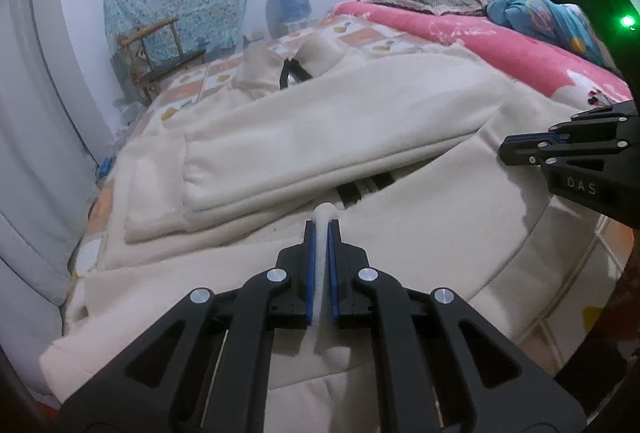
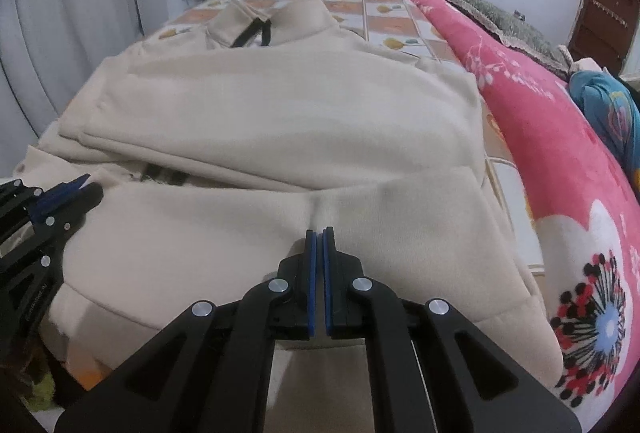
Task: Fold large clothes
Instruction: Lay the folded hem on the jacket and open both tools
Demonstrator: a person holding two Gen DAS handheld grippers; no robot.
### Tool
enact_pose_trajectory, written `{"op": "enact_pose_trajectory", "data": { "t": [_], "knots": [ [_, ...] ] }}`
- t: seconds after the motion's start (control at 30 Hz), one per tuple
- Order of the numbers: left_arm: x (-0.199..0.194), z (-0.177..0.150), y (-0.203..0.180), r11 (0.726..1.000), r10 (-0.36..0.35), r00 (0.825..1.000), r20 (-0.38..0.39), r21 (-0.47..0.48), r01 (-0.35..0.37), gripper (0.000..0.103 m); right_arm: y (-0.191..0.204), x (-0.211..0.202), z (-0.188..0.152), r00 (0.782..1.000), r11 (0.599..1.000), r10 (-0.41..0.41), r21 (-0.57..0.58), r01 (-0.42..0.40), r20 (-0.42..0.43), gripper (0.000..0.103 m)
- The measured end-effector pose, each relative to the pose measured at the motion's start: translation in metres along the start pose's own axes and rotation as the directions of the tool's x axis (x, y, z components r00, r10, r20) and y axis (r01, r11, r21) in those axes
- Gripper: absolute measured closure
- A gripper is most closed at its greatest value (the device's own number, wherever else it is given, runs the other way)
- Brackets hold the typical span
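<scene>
Both grippers are pinching the near hem of the cream sweatshirt (image 2: 280, 121), so the step in hand looks like lifting that bottom edge and carrying it toward the collar for the crosswise fold. The left gripper (image 1: 321, 229) is clamping a ridge of ribbed hem between its blue fingers (image 1: 308, 265); the fabric is showing plainly between them. The right gripper (image 2: 320, 237) has its fingers together, and the cloth is puckering at their tips, so it is probably nipping a thin fold there, though the fabric inside is hard to see.

To do this well: both hands should be rising together and level, keeping the hem taut between them so the middle is not sagging. They should be travelling straight toward the far end, landing the hem just short of the collar, edges lined up with the sides. A shallow pinch on the right could be slipping out.

The sweatshirt is lying flat on the bed (image 2: 404, 17), collar (image 2: 256, 17) at the far end with a dark zip showing. Sleeves are already folded across the chest. The fabric is thick, fleecy, pale cream. A pink floral blanket (image 2: 560, 169) is lying just right of it.
</scene>
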State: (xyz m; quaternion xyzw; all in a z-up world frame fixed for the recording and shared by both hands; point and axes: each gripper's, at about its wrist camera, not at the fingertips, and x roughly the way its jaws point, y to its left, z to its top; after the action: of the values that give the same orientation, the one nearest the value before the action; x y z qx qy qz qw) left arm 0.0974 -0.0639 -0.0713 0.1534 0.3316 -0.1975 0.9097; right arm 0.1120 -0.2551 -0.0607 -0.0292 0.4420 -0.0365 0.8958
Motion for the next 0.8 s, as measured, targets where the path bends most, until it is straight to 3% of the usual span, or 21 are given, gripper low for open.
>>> {"op": "enact_pose_trajectory", "data": {
  "t": [0.1, 0.27, 0.43, 0.67, 0.8],
  "knots": [
    [-0.001, -0.001, 0.007, 1.000, -0.008, 1.000, -0.007, -0.026, 0.008, 0.090, 0.003, 0.000, 0.000, 1.000, 1.000, -0.016, -0.011, 0.016, 0.003, 0.100],
    [-0.027, -0.005, 0.033, 0.996, -0.032, 0.999, 0.020, -0.087, 0.033, 0.091, 0.002, 0.000, 0.000, 1.000, 1.000, -0.009, -0.006, 0.009, 0.004, 0.100],
    [-0.020, -0.034, 0.071, 0.988, 0.109, 0.990, -0.091, -0.103, -0.119, 0.093, -0.001, -0.004, 0.002, 1.000, 1.000, -0.001, 0.016, 0.000, 0.020, 0.100],
    [-0.022, -0.040, 0.103, 0.966, 0.189, 0.978, -0.085, -0.161, -0.201, 0.097, -0.002, -0.009, 0.016, 0.993, 0.996, -0.085, 0.009, 0.084, 0.084, 0.102],
    [-0.020, -0.041, 0.108, 0.962, 0.199, 0.977, -0.084, -0.176, -0.211, 0.097, -0.010, -0.004, 0.020, 0.999, 0.999, -0.024, 0.033, 0.022, 0.044, 0.102]
  ]
}}
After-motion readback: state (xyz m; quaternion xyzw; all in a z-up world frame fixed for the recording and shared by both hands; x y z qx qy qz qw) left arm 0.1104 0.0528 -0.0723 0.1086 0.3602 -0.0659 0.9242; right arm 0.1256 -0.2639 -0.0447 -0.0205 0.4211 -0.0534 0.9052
